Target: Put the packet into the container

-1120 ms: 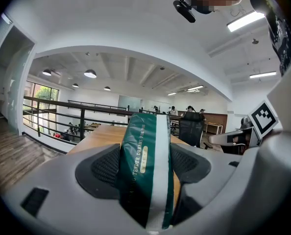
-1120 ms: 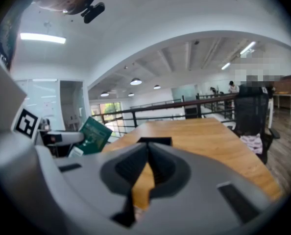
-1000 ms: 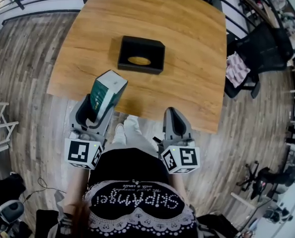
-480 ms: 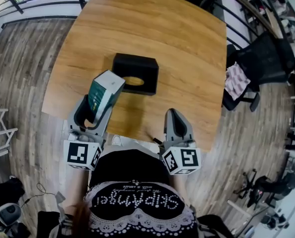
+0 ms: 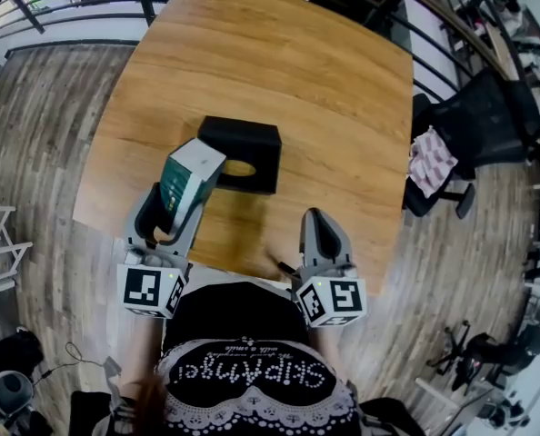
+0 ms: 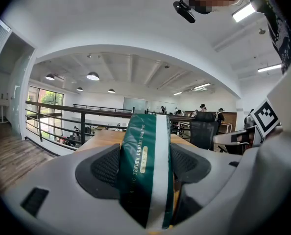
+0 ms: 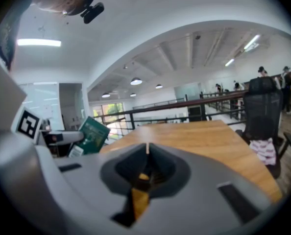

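While the green packet (image 5: pixel 190 178) is clamped between the jaws of the left gripper (image 5: pixel 172 214), the black container (image 5: pixel 243 143) is seen just ahead of it | right gripper (image 5: pixel 321 223): jaws are pressed together, nothing is gripped, table (image 5: pixel 343 98) edge beneath.

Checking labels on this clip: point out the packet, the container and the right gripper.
packet (image 5: pixel 180 187), head view, its green side face.
container (image 5: pixel 243 138), head view, black surface beyond its opening.
right gripper (image 5: pixel 314 216), head view, tips of its shut fingers.
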Demonstrator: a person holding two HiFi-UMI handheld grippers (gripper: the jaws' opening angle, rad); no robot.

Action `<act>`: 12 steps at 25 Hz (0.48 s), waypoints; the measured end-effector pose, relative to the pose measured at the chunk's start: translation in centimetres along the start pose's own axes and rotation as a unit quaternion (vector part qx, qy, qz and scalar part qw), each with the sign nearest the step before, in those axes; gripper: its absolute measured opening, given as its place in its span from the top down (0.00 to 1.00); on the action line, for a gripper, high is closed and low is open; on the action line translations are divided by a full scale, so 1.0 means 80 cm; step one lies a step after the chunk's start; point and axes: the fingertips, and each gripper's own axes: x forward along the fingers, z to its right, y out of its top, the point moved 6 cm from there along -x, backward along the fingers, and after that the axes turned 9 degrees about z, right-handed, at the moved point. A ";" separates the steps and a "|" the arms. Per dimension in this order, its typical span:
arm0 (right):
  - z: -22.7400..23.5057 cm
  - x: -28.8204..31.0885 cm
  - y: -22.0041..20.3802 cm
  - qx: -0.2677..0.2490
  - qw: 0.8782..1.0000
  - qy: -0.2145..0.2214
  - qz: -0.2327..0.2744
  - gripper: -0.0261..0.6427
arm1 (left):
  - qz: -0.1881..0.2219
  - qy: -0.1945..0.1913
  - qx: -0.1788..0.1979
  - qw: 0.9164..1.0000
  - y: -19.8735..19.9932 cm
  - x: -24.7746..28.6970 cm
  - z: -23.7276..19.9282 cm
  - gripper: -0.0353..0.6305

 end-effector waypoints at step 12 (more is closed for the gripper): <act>0.001 0.004 0.015 0.006 1.000 -0.011 0.015 0.91 | 0.013 -0.016 0.011 1.000 0.019 0.016 -0.003 0.43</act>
